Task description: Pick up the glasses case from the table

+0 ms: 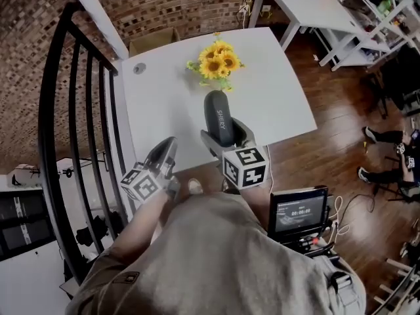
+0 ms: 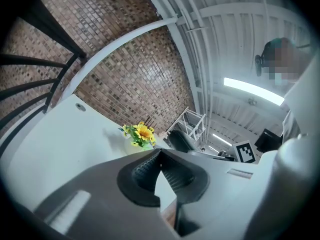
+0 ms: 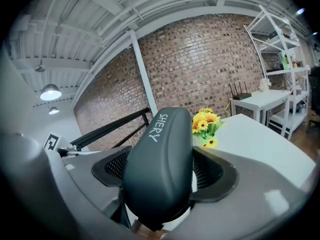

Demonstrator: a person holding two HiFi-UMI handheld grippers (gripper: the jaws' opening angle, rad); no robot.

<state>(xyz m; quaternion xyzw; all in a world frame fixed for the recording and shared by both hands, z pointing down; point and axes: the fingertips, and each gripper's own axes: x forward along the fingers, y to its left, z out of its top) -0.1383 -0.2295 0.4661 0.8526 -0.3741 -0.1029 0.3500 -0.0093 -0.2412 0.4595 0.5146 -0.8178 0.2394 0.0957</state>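
Observation:
The dark glasses case [image 1: 219, 115], printed with white letters, is lifted off the white table [image 1: 282, 97]. My right gripper [image 1: 223, 135] is shut on it, one pad on each long side. In the right gripper view the case [image 3: 161, 159] fills the space between the jaws and sticks out ahead of them. My left gripper [image 1: 168, 144] hovers at the table's near edge, to the left of the case, jaws shut and holding nothing. In the left gripper view its pads [image 2: 148, 170] meet at the tips, and the case [image 2: 179, 140] shows beyond them.
A small pot of sunflowers [image 1: 216, 60] stands at mid-table beyond the case. A black railing [image 1: 60, 117] runs along the left. Also around are a cardboard box [image 1: 155, 42], a second white table [image 1: 308, 8], a monitor [image 1: 298, 211] at lower right, and a person's feet [image 1: 380, 136].

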